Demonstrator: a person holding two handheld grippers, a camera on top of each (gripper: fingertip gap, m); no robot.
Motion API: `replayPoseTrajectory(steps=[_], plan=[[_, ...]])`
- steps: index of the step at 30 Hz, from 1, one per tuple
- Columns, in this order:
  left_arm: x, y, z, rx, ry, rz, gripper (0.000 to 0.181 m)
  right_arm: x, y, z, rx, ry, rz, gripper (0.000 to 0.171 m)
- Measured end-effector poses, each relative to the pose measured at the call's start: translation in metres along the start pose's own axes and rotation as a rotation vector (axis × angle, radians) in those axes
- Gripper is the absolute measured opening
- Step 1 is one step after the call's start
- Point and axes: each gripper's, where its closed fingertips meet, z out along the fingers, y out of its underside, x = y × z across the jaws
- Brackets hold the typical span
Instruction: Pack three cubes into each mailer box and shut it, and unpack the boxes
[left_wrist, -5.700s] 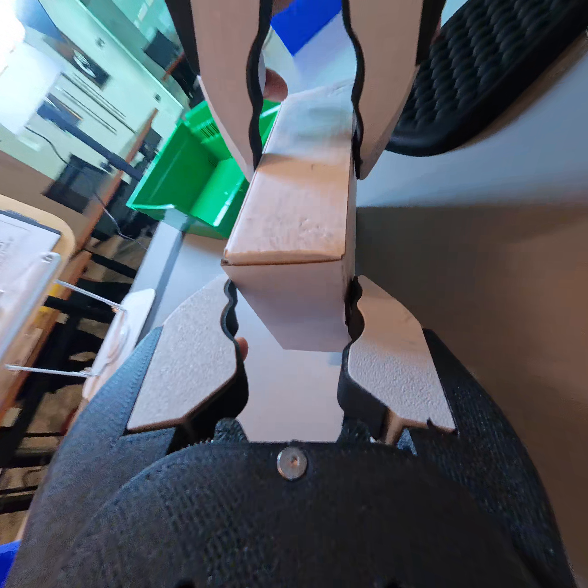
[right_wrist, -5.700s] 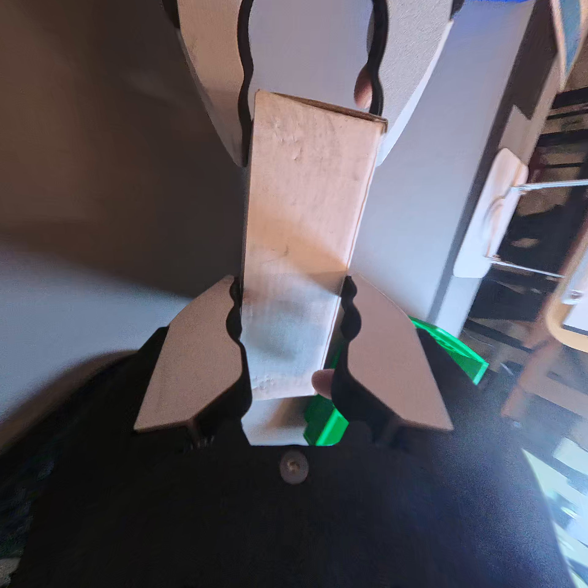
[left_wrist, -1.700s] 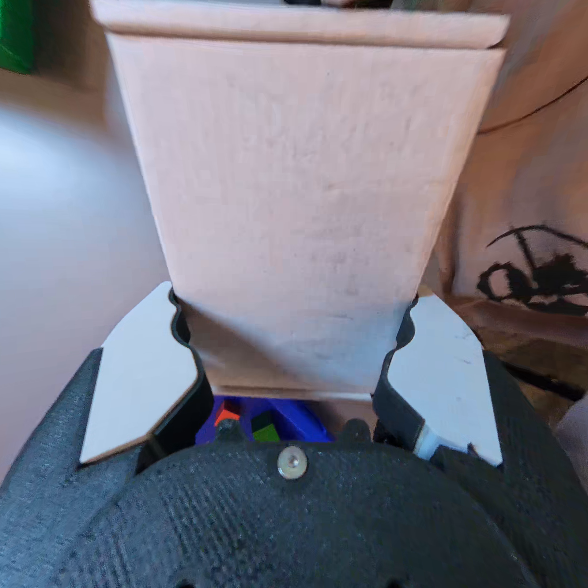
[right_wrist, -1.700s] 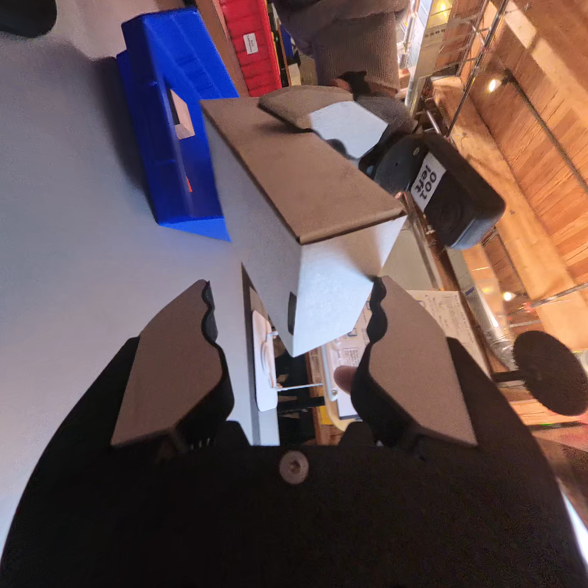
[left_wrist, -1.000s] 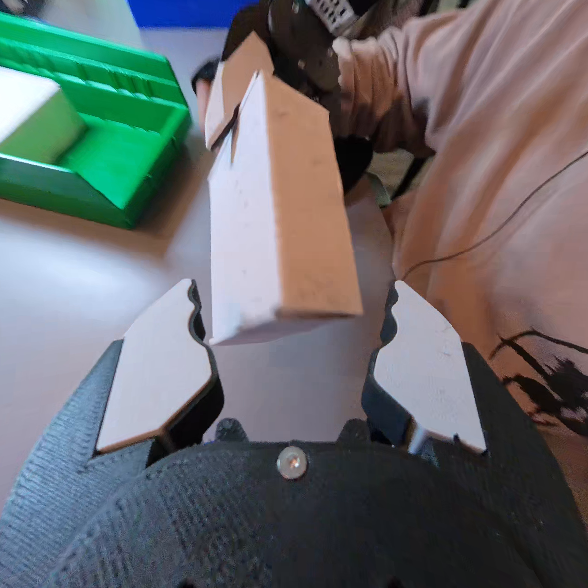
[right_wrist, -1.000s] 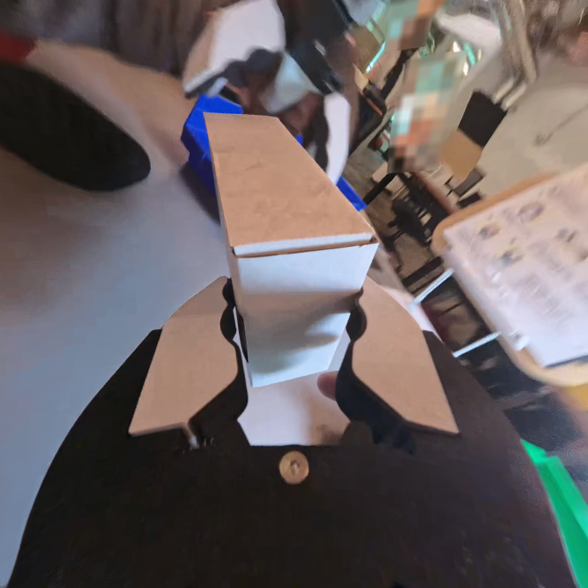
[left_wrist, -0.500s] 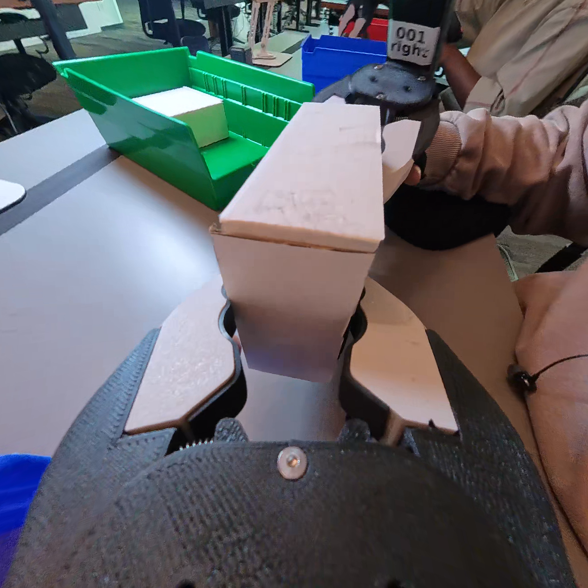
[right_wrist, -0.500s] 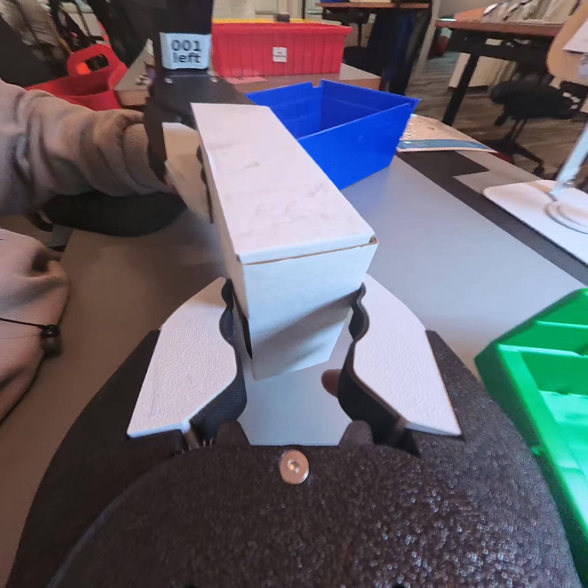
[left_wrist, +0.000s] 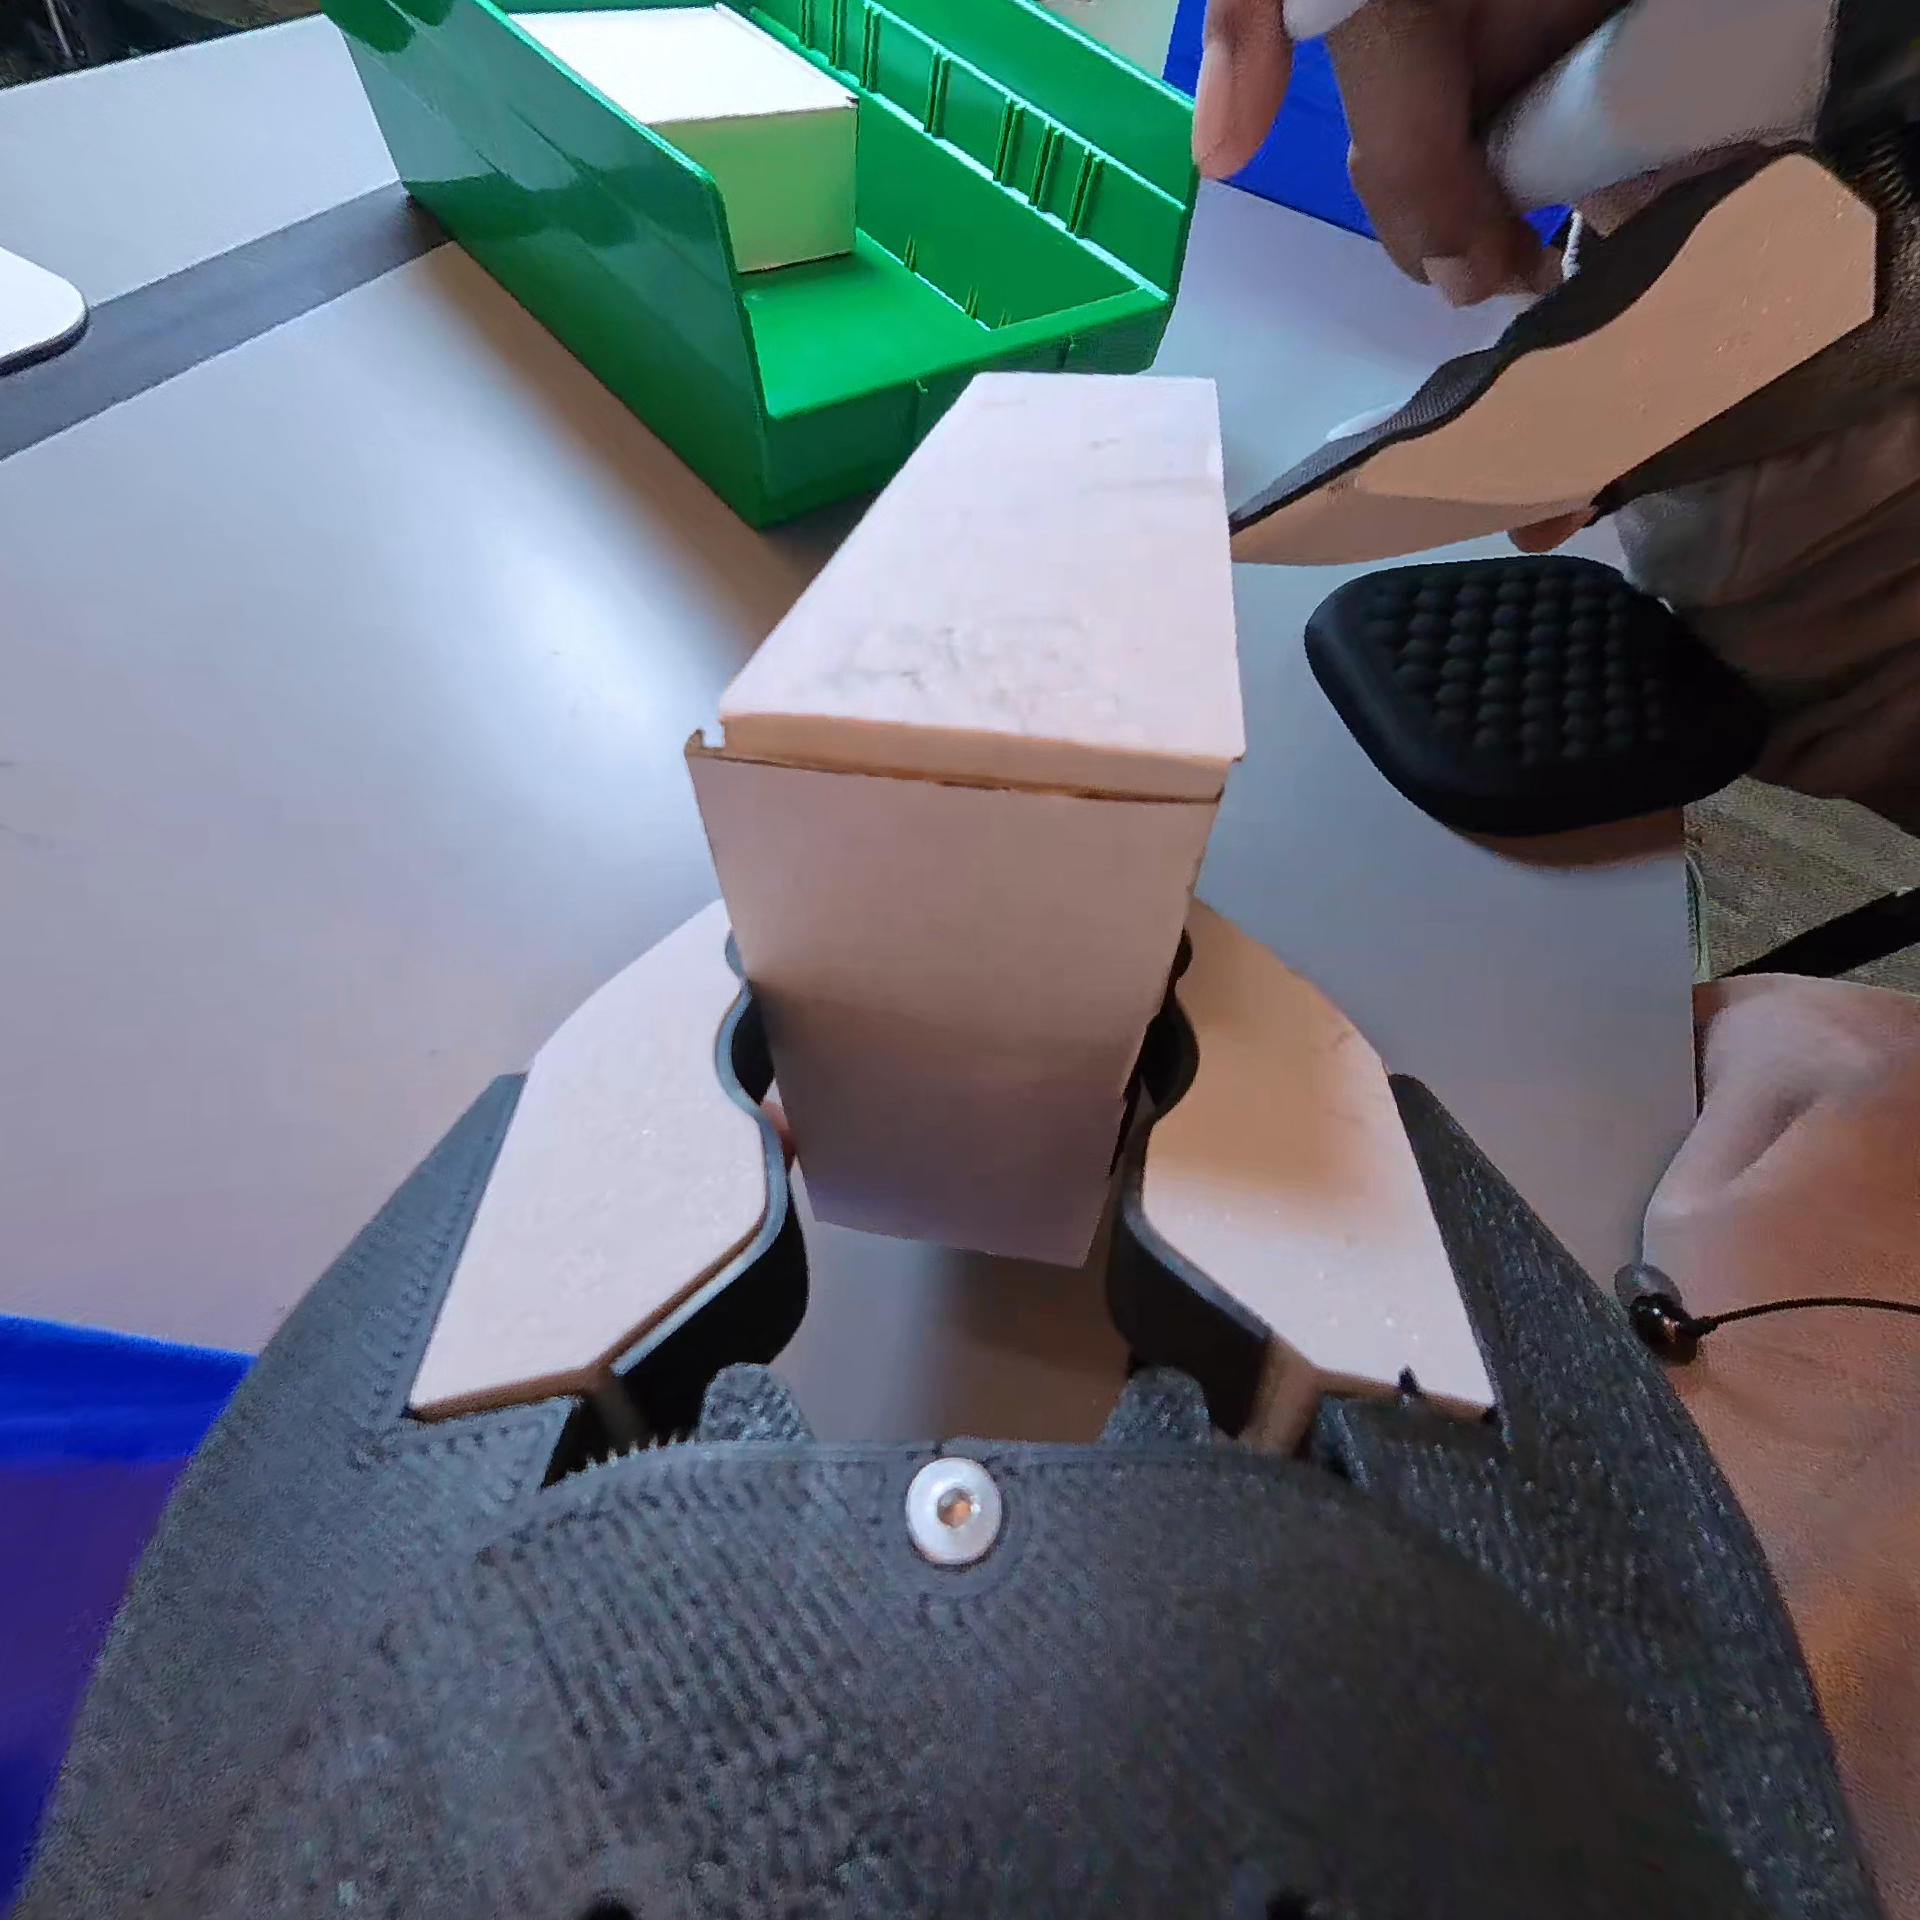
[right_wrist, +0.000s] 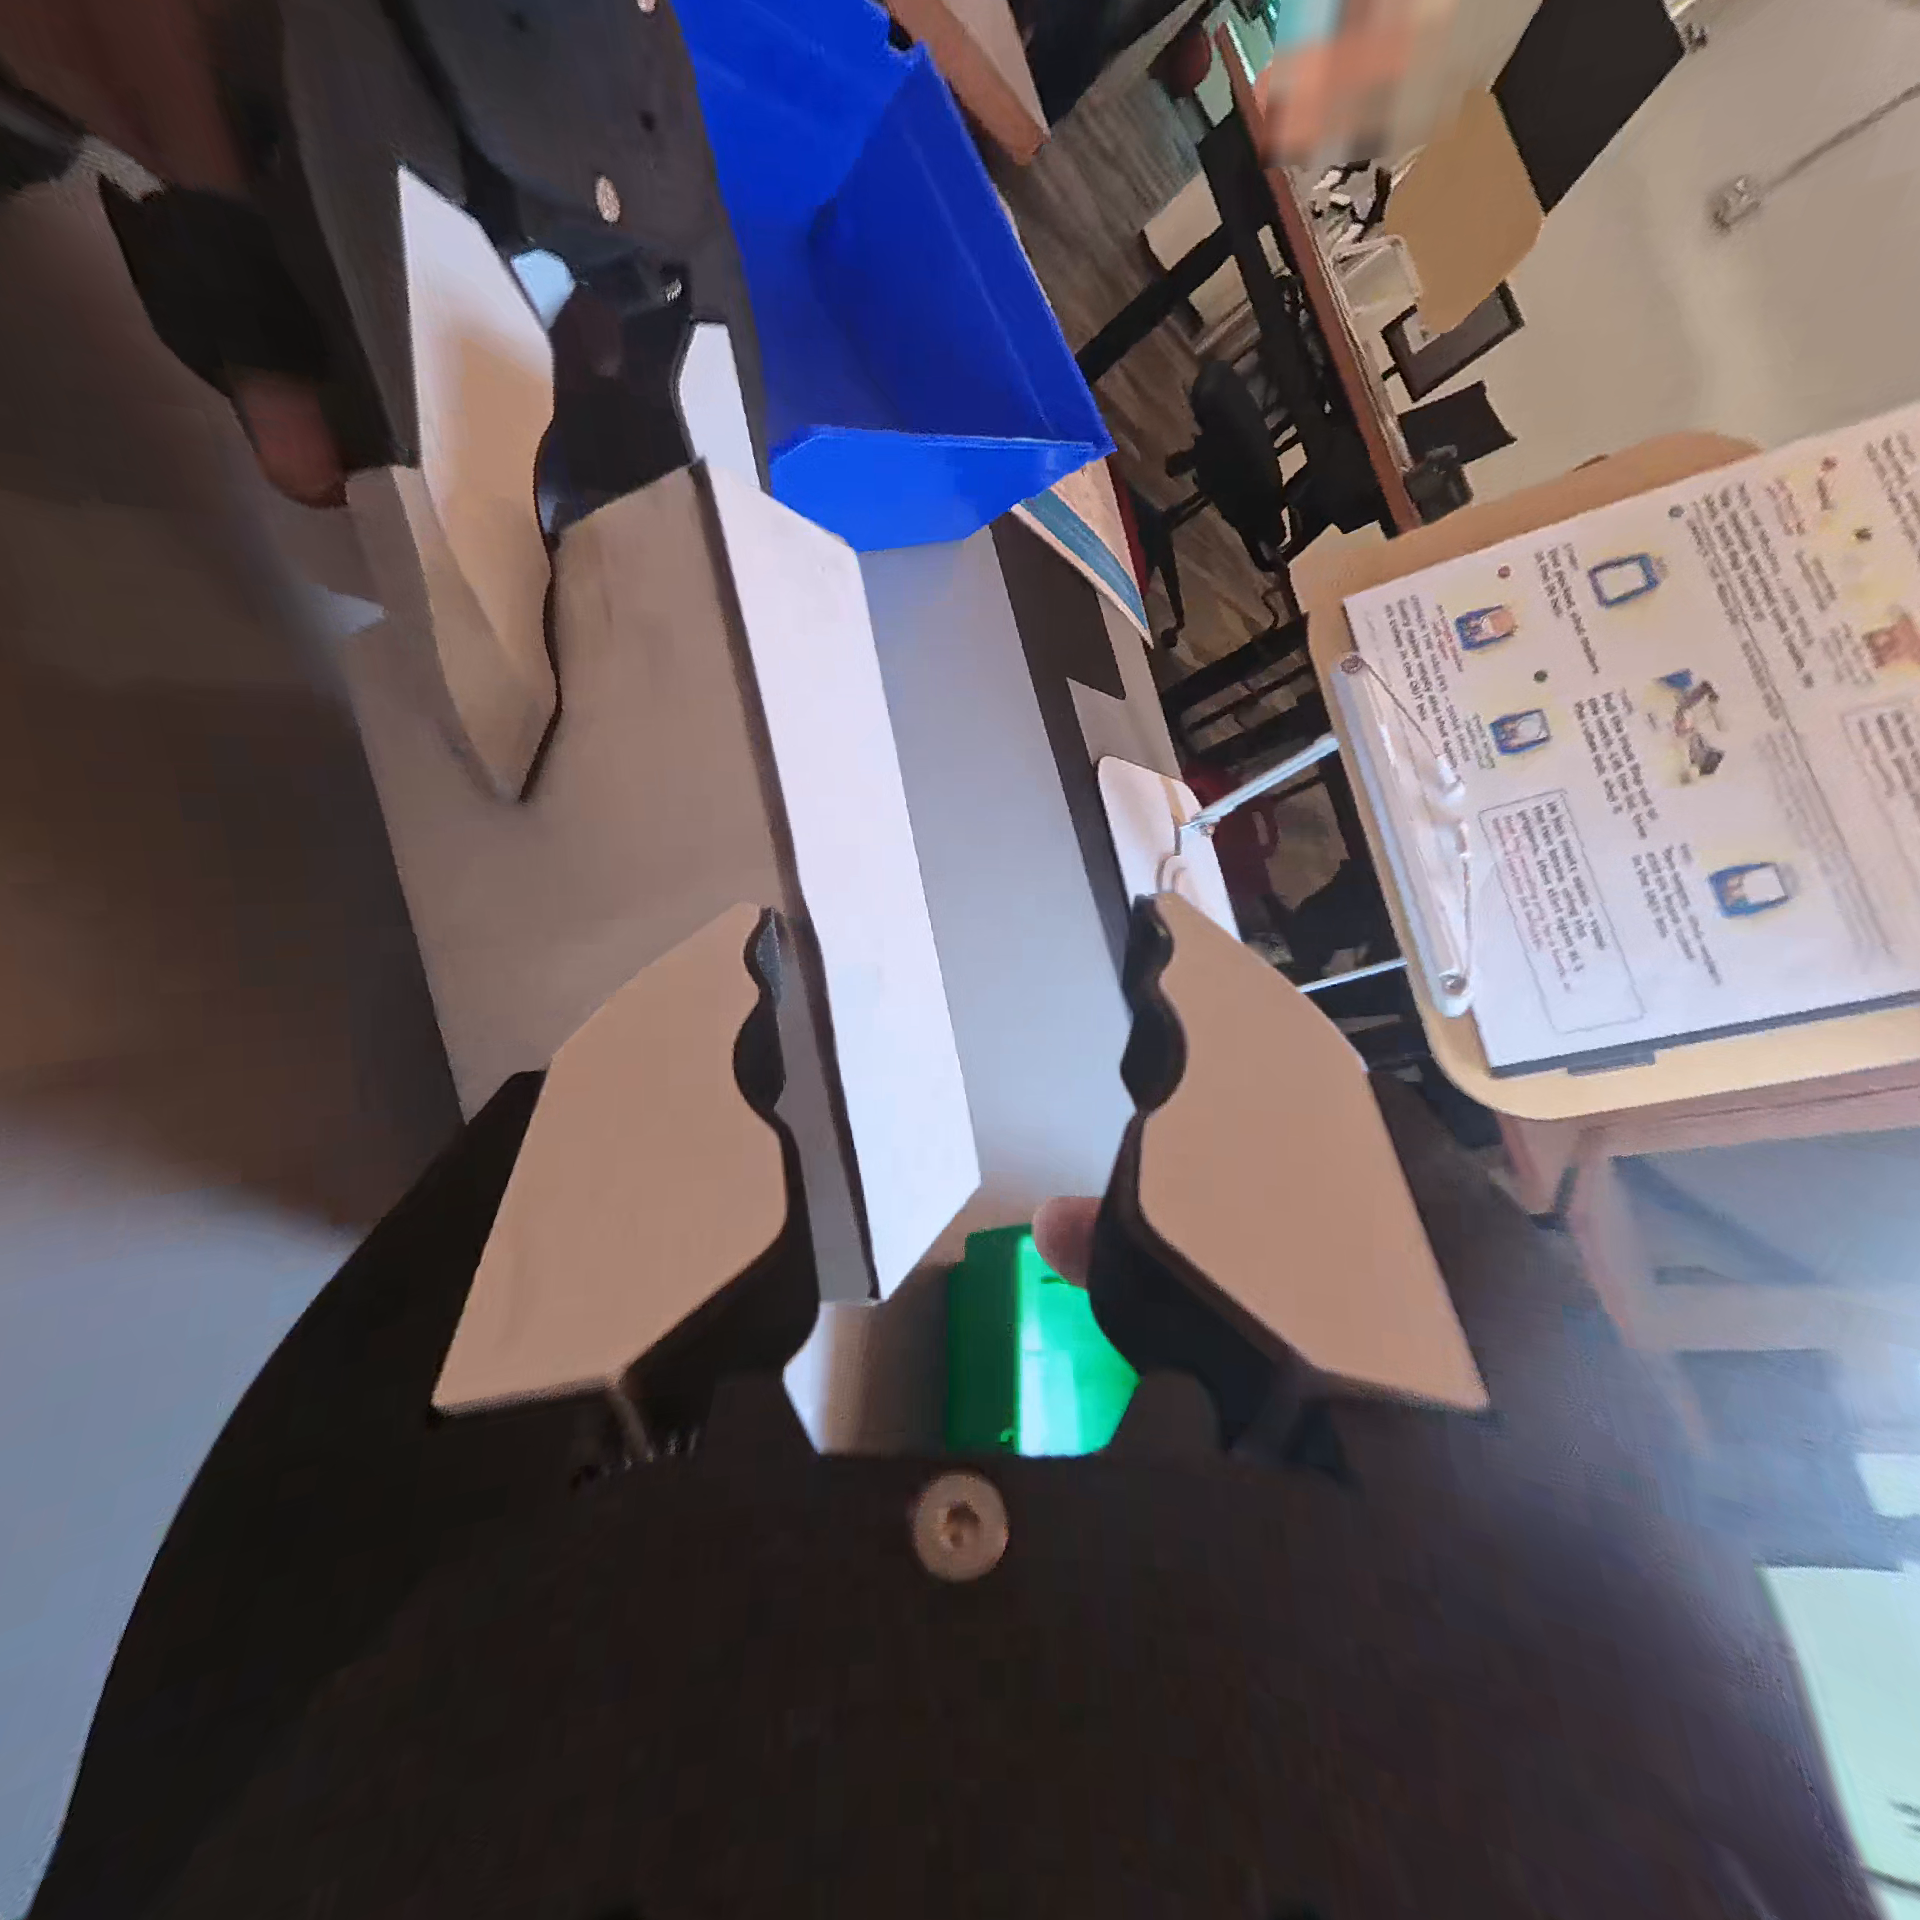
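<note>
A closed white mailer box (left_wrist: 987, 665) is held level above the grey table (left_wrist: 312, 675). My left gripper (left_wrist: 961, 987) is shut on its near end. A finger of my right gripper (left_wrist: 1621, 364) hangs at the upper right, just off the box's far end, with a person's hand on it. In the right wrist view my right gripper (right_wrist: 956, 925) is open and tilted. The box (right_wrist: 831, 831) lies close to its left finger with a gap to the right one. The left gripper's finger (right_wrist: 468, 520) clamps the far end. No cubes show.
A green bin (left_wrist: 644, 239) at the back holds another white box (left_wrist: 727, 114). A blue bin (right_wrist: 883, 312) stands past the left gripper. A black padded armrest (left_wrist: 1527, 686) is at the table's right edge. A side table with a printed sheet (right_wrist: 1662, 748) stands beyond.
My right gripper has opened, let go of the box's end and drawn off, turning. My left gripper still holds the box, now alone.
</note>
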Motion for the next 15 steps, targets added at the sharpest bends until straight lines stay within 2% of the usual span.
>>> replayPoseTrajectory(steps=[2, 5, 8, 15], plan=[[-0.003, 0.002, -0.004, -0.013, -0.010, 0.010, 0.071, -0.002, -0.004, 0.004, -0.023, -0.010, -0.060, 0.065], [-0.003, 0.002, -0.008, -0.025, -0.021, 0.004, 0.071, -0.001, -0.012, 0.005, 0.000, -0.043, -0.028, 0.053], [-0.002, 0.002, -0.009, -0.029, -0.022, 0.014, 0.071, -0.002, -0.009, 0.006, -0.025, -0.079, -0.044, 0.055], [-0.004, 0.003, -0.012, -0.029, 0.003, -0.063, 0.070, -0.002, -0.017, 0.008, -0.074, 0.084, -0.279, 0.049]])
